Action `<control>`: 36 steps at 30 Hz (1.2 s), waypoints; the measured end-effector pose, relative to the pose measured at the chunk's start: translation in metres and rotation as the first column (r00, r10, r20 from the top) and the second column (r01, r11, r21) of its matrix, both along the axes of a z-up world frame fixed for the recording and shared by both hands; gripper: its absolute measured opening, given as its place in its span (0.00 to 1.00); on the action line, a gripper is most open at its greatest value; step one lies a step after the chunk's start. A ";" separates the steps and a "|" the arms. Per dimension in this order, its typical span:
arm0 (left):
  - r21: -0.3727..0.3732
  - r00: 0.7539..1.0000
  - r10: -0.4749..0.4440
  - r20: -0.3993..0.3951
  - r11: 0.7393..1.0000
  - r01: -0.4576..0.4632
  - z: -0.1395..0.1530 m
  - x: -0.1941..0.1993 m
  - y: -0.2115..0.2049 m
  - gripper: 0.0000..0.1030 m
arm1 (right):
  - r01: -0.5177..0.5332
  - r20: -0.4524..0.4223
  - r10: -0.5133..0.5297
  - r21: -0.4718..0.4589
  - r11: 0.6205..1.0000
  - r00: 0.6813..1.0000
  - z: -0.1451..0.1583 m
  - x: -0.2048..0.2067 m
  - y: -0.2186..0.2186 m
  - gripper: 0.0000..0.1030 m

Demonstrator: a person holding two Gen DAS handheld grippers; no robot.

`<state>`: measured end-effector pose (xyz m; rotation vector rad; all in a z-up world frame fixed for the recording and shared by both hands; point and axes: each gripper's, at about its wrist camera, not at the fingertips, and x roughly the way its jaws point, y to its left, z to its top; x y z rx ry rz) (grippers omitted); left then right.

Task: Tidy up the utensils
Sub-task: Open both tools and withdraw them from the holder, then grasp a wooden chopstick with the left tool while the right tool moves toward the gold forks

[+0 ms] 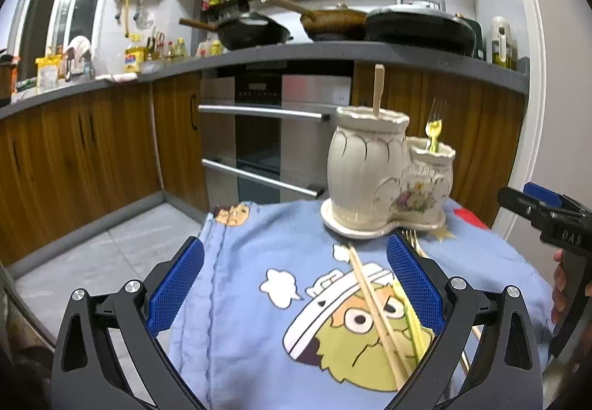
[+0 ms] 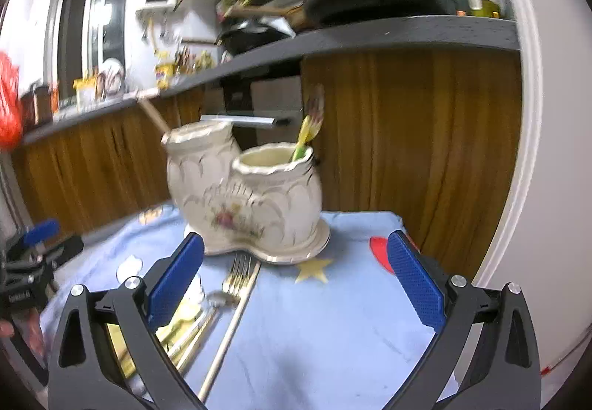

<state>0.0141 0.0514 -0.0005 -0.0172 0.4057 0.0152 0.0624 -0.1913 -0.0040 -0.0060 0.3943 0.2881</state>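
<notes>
A cream ceramic double holder [image 1: 384,180] [image 2: 244,195] stands on the far side of a small table under a blue cartoon cloth [image 1: 277,262]. One chopstick [image 1: 378,90] sticks up from its taller pot, and a yellow-handled fork [image 1: 433,127] [image 2: 309,131] from the shorter one. On the cloth lie a chopstick [image 1: 375,310] [image 2: 231,328], a gold fork [image 1: 412,238] [image 2: 236,275] and other cutlery [image 2: 185,332]. My left gripper [image 1: 296,299] is open above the loose chopstick. My right gripper [image 2: 296,291] is open over the cloth, with the cutlery by its left finger.
Behind the table runs a kitchen counter [image 1: 333,53] with pans [image 1: 418,27], wooden cabinets and an oven [image 1: 273,136]. The other gripper and a hand show at the right edge [image 1: 555,221] and at the left edge [image 2: 33,269]. Grey floor tiles [image 1: 111,254] lie to the left.
</notes>
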 end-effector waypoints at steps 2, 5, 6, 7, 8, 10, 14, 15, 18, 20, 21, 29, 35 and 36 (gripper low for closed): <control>-0.007 1.000 -0.015 -0.019 1.000 0.015 -0.003 0.001 0.000 0.95 | -0.016 -0.030 0.015 -0.021 1.000 0.999 -0.004 -0.001 0.004 0.95; 0.005 0.998 -0.035 -0.053 0.999 0.035 -0.007 0.003 -0.003 0.95 | -0.041 -0.095 0.038 -0.032 0.999 0.995 -0.011 0.002 0.009 0.95; 0.011 0.997 -0.039 -0.064 0.999 0.040 -0.008 0.005 -0.004 0.95 | -0.048 -0.123 0.044 -0.033 0.998 0.991 -0.013 0.004 0.011 0.95; 0.015 0.996 -0.045 -0.081 0.999 0.047 -0.009 0.006 -0.006 0.95 | -0.051 -0.152 0.046 -0.032 0.998 0.987 -0.016 0.005 0.011 0.95; 0.016 0.994 -0.050 -0.100 0.999 0.052 -0.011 0.008 -0.007 0.95 | -0.055 -0.172 0.049 -0.029 0.998 0.984 -0.019 0.006 0.011 0.95; 0.006 0.988 -0.050 -0.143 0.999 0.052 -0.016 0.012 -0.007 0.95 | -0.072 -0.222 0.067 -0.015 0.997 0.973 -0.025 0.008 0.011 0.95; -0.007 0.977 -0.064 -0.205 0.998 0.064 -0.021 0.019 -0.011 0.93 | -0.111 -0.289 0.101 -0.018 0.994 0.952 -0.033 0.012 0.016 0.92; 0.002 0.973 -0.069 -0.222 0.997 0.071 -0.024 0.020 -0.014 0.92 | -0.126 -0.300 0.111 -0.029 0.992 0.948 -0.034 0.012 0.019 0.89; 0.023 0.961 -0.092 -0.260 0.995 0.102 -0.029 0.024 -0.023 0.81 | -0.159 -0.329 0.129 -0.064 0.985 0.936 -0.040 0.013 0.026 0.78; 0.021 0.949 -0.121 -0.293 0.991 0.132 -0.034 0.026 -0.029 0.71 | -0.181 -0.351 0.146 -0.070 0.981 0.925 -0.043 0.013 0.030 0.69; 0.017 0.943 -0.132 -0.306 0.989 0.144 -0.036 0.027 -0.031 0.64 | -0.191 -0.361 0.154 -0.068 0.979 0.920 -0.045 0.014 0.031 0.64; -0.030 0.914 -0.195 -0.356 0.980 0.197 -0.043 0.029 -0.041 0.36 | -0.254 -0.401 0.219 -0.036 0.966 0.890 -0.050 0.015 0.035 0.40; 0.001 0.899 -0.206 -0.386 0.975 0.223 -0.048 0.029 -0.051 0.26 | -0.258 -0.383 0.219 -0.053 0.965 0.897 -0.046 0.011 0.036 0.38; 0.007 0.897 -0.203 -0.392 0.975 0.223 -0.049 0.030 -0.051 0.26 | -0.256 -0.381 0.216 -0.057 0.965 0.899 -0.046 0.011 0.036 0.38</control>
